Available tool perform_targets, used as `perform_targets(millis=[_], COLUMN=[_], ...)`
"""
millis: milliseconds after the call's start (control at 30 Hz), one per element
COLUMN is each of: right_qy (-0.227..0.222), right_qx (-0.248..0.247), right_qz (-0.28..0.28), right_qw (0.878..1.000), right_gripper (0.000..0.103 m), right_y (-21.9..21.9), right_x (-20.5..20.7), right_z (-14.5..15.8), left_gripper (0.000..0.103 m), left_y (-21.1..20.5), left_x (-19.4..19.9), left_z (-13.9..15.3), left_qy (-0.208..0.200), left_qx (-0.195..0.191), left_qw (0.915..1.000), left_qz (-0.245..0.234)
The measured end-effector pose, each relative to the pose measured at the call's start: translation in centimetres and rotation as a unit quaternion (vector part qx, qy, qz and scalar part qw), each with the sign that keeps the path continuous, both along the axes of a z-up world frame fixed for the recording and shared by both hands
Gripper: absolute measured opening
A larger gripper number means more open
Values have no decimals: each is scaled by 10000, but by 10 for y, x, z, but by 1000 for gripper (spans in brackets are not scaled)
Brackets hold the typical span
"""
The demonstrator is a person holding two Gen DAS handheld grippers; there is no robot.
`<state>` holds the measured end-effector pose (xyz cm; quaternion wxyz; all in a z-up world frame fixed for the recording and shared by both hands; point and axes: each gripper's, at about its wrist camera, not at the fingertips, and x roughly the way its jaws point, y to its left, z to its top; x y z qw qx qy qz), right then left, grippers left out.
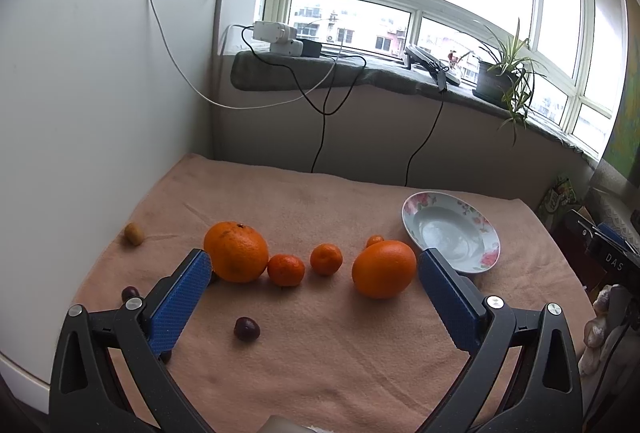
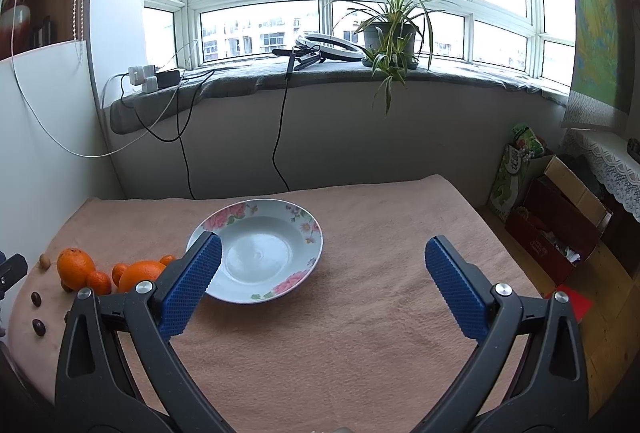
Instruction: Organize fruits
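From the left wrist view I find the task not yet begun: the flowered bowl point(image 1: 451, 231) holds nothing, and every fruit lies loose on the pink towel point(image 1: 320, 353) that covers the bench. Left of the bowl sit a smooth orange point(image 1: 384, 269) just beside its rim, a tiny orange fruit point(image 1: 374, 241) behind that, two mandarins point(image 1: 326, 259) point(image 1: 285, 270) further left, then a large rough-skinned orange point(image 1: 236, 251). Well to the left of the bowl lie a yellowish small fruit point(image 1: 133, 234) and dark cherries point(image 1: 246, 328) point(image 1: 130, 293). My left claw point(image 1: 314, 273) is released, jaws spread wide, grasping nothing, hovering short of the row of citrus. Cables point(image 1: 324, 101) hang from the windowsill beyond the bench, clear of the fruit in my judgement. From the right wrist view the bowl point(image 2: 256, 253) again shows bare inside; the fruit cluster point(image 2: 108, 273) lies to its left, with two cherries point(image 2: 37, 299) point(image 2: 39, 327) further left still. My right claw point(image 2: 320, 265) is likewise released and grasps nothing, its left finger overlapping the bowl's near rim in view. Nothing obstructs the bowl. All fruit remains to be moved.
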<state>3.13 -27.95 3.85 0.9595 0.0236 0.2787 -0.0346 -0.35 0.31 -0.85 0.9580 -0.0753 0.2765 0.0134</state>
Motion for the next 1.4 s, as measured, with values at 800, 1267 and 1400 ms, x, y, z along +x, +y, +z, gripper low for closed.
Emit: perform_targets(millis=[800, 1267, 1400], right_qy=[315, 296, 685], right_qx=[-178, 180, 883], right_qz=[68, 618, 991], right_qw=[9993, 9975, 9888], right_gripper=[103, 103, 103], right_y=[4, 9, 14], right_x=[9, 26, 29], right_z=[-11, -32, -39], left_gripper=[102, 102, 102], left_y=[3, 1, -3], left_x=[7, 20, 25], left_z=[-11, -25, -31], left_qy=[176, 445, 522], left_qx=[-144, -512, -566], left_qw=[9997, 9968, 9955], left_qz=[-47, -422, -560])
